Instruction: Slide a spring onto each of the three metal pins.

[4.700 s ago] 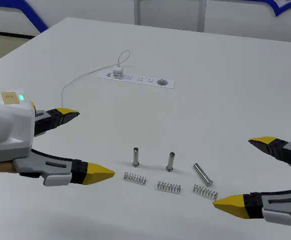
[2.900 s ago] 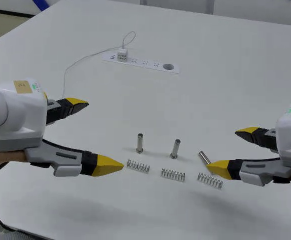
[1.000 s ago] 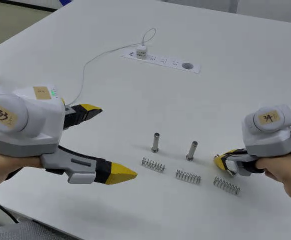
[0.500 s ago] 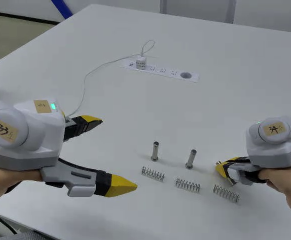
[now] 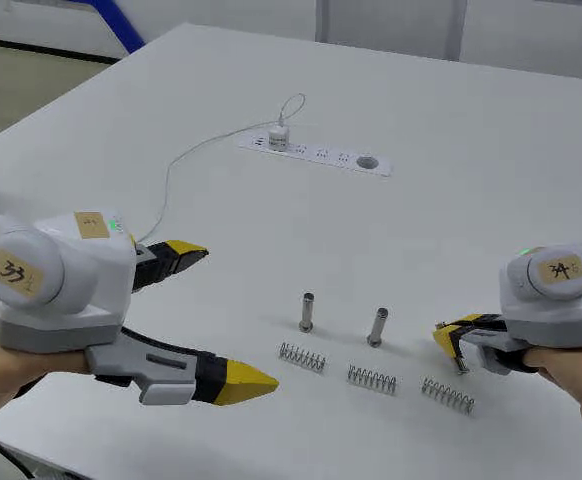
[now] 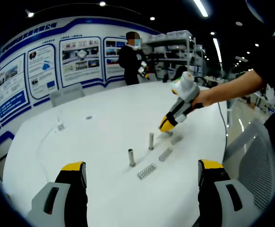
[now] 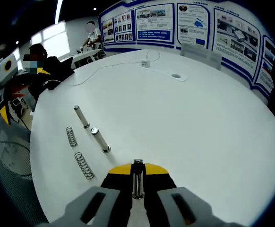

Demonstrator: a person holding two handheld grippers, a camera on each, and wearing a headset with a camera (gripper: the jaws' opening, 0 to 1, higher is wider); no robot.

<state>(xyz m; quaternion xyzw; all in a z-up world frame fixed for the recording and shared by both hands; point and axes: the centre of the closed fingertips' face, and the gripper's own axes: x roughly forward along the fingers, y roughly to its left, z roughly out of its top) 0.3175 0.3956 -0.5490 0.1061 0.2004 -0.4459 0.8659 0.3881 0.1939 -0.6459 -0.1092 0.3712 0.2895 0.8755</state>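
Three springs point(image 5: 302, 357) lie in a row on the desk point(image 5: 421, 230) before two upright pins point(image 5: 307, 311); the right claw point(image 7: 137, 171) clenches the third pin point(image 7: 137, 183) nearby, and the left claw point(image 5: 231, 315) gapes wide, holding nothing.

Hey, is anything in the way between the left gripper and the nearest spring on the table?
Nothing visible. Only bare white table lies between the open left gripper and the leftmost small coiled metal spring.
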